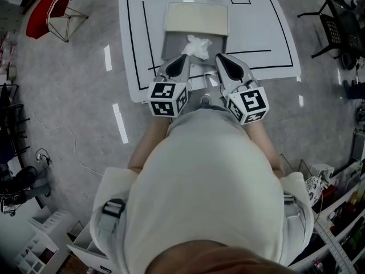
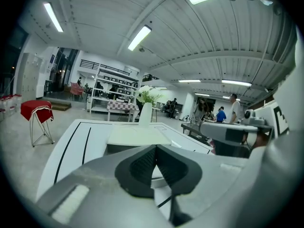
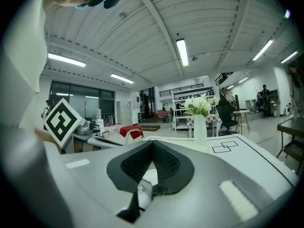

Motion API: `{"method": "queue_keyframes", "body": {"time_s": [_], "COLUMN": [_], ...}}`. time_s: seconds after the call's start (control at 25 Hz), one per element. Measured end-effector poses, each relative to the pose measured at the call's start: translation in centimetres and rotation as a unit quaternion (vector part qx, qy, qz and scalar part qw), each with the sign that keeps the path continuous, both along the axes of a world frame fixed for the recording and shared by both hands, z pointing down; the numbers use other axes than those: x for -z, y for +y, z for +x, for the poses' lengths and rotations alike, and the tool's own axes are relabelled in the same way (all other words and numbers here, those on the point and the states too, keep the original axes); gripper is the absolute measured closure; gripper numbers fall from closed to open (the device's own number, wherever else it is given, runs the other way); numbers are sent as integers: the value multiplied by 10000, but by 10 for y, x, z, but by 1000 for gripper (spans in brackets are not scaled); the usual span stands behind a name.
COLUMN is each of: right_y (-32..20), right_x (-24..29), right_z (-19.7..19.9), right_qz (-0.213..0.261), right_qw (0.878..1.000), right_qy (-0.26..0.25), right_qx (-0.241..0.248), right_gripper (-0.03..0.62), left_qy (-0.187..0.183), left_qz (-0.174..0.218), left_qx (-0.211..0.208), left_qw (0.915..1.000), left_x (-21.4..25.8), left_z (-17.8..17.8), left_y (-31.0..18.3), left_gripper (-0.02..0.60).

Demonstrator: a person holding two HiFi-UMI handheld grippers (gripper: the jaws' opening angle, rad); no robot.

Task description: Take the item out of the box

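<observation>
The crumpled white item lies inside the open grey box on the white surface, and at the box's near edge the left tongs and right tongs hover, each pressed together and empty.

Open box at 12 o'clock on white table, crumpled white item inside. Left gripper, right gripper at its 6 o'clock edge.
</observation>
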State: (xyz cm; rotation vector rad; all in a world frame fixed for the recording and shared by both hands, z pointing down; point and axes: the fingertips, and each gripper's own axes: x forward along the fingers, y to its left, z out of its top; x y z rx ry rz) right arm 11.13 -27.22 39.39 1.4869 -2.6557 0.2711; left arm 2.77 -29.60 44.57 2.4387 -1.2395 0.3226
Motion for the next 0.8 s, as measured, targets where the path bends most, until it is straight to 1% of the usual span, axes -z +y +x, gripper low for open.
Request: {"method": "queue_keyframes", "body": {"time_s": [0.2, 0.44, 0.64, 0.72, 0.8], "right_y": [-22, -59, -59, -58, -61], "right_x": [-4, -28, -26, -22, -23], "right_z": [9, 21, 17, 17, 19], "right_qz": [-12, -116, -128, -129, -142], "right_qw": [9999, 9995, 9990, 9989, 9988], "right_qy": [-34, -83, -80, -81, -90], "right_qx": [111, 288, 414, 442, 464], "right_gripper": [597, 597, 597, 597, 597], "left_qy": [-285, -638, -803, -897, -1019], "left_qz": [-228, -519, -716, -874, -1075], "left_qx": [54, 51, -44, -132, -276], "left_qw": [9993, 9966, 9942, 9920, 9886], "left_x": [-18, -53, -59, -62, -70], "left_z": [8, 27, 32, 35, 41], "left_y": [-19, -53, -51, -48, -49], "left_gripper": [581, 580, 580, 580, 509]}}
